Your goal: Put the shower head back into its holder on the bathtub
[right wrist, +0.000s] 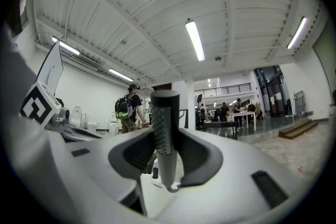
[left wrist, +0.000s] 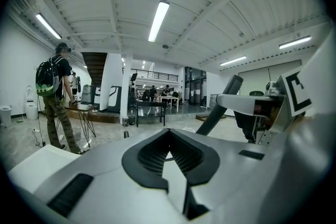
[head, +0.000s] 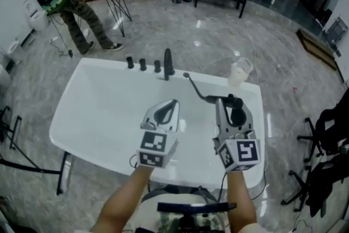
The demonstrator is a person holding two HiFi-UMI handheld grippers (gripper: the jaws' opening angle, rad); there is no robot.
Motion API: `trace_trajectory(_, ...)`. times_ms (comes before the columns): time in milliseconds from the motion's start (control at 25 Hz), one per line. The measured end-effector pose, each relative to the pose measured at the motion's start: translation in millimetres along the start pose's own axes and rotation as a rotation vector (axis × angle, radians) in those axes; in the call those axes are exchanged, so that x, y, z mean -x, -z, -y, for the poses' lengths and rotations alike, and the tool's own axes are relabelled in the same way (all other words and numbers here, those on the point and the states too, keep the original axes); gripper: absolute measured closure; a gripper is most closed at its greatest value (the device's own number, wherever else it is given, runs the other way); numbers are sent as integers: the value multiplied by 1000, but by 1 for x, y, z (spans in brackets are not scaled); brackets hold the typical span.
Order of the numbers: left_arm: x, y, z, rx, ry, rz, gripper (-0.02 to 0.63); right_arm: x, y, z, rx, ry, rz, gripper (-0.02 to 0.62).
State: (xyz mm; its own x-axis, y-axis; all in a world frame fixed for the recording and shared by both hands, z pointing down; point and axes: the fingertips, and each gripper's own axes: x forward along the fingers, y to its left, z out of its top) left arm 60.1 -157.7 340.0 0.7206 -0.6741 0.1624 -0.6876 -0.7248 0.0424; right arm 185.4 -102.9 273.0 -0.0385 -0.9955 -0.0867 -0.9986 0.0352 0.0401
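Right gripper [right wrist: 167, 131]: jaws are gripping the shower head [right wrist: 163, 107] upright, for carrying over the tub [head: 98, 112].
Left gripper [left wrist: 169, 132]: jaws are sitting closed, empty.

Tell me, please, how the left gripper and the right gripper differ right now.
The right gripper is clamped on the shower head; the left gripper holds nothing. The left gripper's fingers meet at their tips; the right gripper's are spread by the shower head's handle. Both are held over the white bathtub.
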Motion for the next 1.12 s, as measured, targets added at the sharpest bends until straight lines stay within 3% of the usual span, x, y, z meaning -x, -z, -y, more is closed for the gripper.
trace_trajectory(1120, -19, -2, -11, 12, 6, -2, 589, -29, -7, -1, 7, -24, 14, 456)
